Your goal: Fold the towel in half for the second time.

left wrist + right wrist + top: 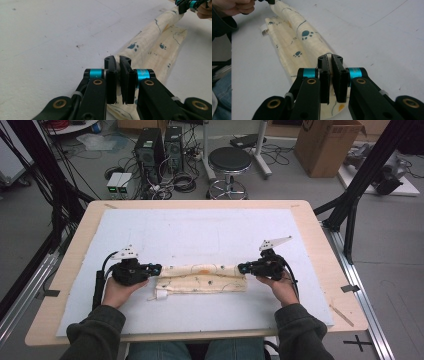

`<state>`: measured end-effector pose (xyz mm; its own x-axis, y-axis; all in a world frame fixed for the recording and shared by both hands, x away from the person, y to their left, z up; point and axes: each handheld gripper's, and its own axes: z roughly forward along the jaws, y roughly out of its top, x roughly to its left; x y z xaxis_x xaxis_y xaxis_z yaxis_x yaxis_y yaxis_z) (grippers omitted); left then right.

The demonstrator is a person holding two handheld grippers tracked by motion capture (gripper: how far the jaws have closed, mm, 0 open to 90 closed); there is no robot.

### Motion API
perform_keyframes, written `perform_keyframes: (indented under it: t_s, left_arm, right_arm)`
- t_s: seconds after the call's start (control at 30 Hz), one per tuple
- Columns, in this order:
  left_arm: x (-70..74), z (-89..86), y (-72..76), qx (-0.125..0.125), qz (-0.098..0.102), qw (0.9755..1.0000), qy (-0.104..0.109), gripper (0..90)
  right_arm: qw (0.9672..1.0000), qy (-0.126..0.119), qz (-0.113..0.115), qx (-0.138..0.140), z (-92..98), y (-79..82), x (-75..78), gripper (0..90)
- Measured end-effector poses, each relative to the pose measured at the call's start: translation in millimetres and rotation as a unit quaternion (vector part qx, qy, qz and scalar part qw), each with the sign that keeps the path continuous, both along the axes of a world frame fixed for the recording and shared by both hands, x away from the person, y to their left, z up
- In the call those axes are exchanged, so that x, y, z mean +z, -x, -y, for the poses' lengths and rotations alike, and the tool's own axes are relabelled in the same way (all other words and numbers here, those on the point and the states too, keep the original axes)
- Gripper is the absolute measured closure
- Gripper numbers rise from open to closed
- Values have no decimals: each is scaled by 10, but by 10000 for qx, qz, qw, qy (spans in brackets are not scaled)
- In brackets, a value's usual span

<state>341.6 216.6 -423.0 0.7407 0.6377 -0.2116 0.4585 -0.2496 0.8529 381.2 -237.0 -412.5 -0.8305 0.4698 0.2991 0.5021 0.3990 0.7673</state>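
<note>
Both sets of fingers [117, 75] [329, 75] pinch the rolled cloth [202, 278] ends at mid-frame; roll both ends evenly, keeping tension, so it stays tight.

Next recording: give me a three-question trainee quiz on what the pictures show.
1. True or false: both grippers grip the folded cloth.
2. The left gripper holds which end of the cloth in the high view? A left, B right, C middle.
3. What blue motif is printed on the cloth?

Key: 1 true, the right gripper pinches the opposite end. 2 A. 3 paw prints.
</note>
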Motion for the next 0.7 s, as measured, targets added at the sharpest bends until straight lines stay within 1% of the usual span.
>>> perform_keyframes:
  t_s: [0.03,0.07,0.17,0.5,0.57,0.6,0.63,0.7]
  left_arm:
    - [-3,1,5,-15,1,10000,-41,840]
    - [-4,12,16,-22,1,10000,-76,839]
    - [12,29,41,-67,41,9999,-116,838]
    - [10,76,121,-187,36,9993,-325,836]
    - [-3,90,141,-199,61,9992,-350,836]
    - [-18,84,155,-191,70,9993,-308,836]
    - [-38,75,166,-180,30,9994,-298,836]
    - [-71,62,185,-194,-12,9990,-398,835]
  right_arm:
    - [10000,27,-34,5,2,13,-9,853]
    - [10000,26,18,19,2,13,-22,853]
    - [10000,50,-29,33,8,44,-51,853]
    - [9999,122,-78,57,25,127,-125,852]
    - [9999,137,-83,64,28,142,-143,852]
    - [9998,144,-105,55,30,152,-145,852]
    - [9998,145,-90,53,33,157,-148,852]
    - [9999,116,-62,47,42,171,-149,852]
